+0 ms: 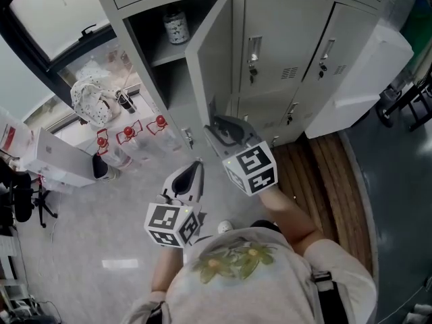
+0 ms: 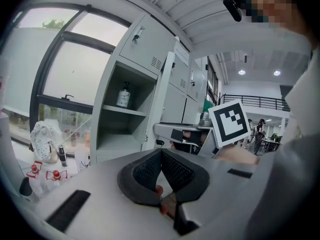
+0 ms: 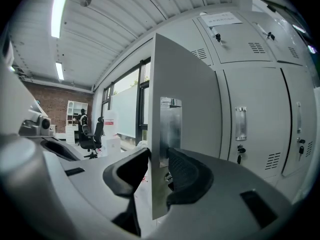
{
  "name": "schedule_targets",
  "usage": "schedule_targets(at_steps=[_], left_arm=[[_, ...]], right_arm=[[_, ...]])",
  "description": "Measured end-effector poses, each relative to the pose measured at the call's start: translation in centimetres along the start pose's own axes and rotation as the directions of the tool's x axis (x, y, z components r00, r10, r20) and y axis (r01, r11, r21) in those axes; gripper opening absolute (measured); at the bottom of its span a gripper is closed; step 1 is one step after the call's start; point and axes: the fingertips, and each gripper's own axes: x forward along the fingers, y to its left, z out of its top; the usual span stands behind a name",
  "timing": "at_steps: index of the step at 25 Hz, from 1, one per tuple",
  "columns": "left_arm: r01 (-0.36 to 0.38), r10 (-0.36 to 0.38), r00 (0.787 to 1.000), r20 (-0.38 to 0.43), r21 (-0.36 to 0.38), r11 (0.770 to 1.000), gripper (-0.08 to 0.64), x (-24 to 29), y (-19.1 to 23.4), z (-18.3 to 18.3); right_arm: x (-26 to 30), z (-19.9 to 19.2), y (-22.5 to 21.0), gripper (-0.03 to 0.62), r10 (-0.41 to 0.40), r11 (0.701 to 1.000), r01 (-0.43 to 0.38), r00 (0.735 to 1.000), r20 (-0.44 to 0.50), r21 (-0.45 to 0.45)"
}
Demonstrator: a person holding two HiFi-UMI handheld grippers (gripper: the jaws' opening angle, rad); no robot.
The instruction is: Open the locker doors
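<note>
The grey locker bank (image 1: 283, 39) fills the top of the head view. One tall door (image 1: 212, 52) stands swung out from its open compartment (image 1: 162, 66), where a bottle (image 1: 176, 27) sits on the shelf. My right gripper (image 1: 218, 123) is shut on that door's free edge. In the right gripper view the door (image 3: 185, 99) runs between the pads, with my right gripper (image 3: 159, 170) by the metal latch plate (image 3: 171, 126). My left gripper (image 1: 196, 165) hangs lower left of the door, shut and empty. In its own view my left gripper (image 2: 160, 160) has its pads together, away from the open compartment (image 2: 120, 129).
Neighbouring locker doors (image 1: 341, 46) are closed. A white dotted bag (image 1: 91, 100), red-capped bottles (image 1: 128, 133) and a white box (image 1: 61, 157) lie on the floor by the window at left. A white panel (image 1: 364, 79) leans at right above wooden flooring (image 1: 331, 174).
</note>
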Motion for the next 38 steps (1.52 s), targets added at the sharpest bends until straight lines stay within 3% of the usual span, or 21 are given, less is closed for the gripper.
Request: schedule_targets(at_steps=[16,27,33,38], left_arm=[[-0.022,0.022,1.000,0.006,-0.001,1.000,0.029,1.8,-5.4,-0.8],[-0.032,0.032,0.999,0.007,-0.010,0.999,0.029,2.6,-8.9,-1.5],[-0.028,0.028,1.000,-0.002,-0.008,1.000,0.029,3.0,-11.1,-2.1],[-0.028,0.028,1.000,-0.012,-0.005,1.000,0.029,3.2,-12.8,-2.3]], right_arm=[[-5.1,-0.7,-3.0,0.104,-0.008,1.000,0.009,1.000,0.014,-0.028],[-8.7,-1.9,-5.8,0.034,-0.032,0.999,0.031,0.999,-0.005,-0.008],[-11.3,-2.7,-5.8,0.031,0.016,1.000,-0.015,1.000,-0.022,0.011],[-14.3,-2.9,-4.2,0.032,0.142,0.986,-0.143,0.990,0.016,0.086]])
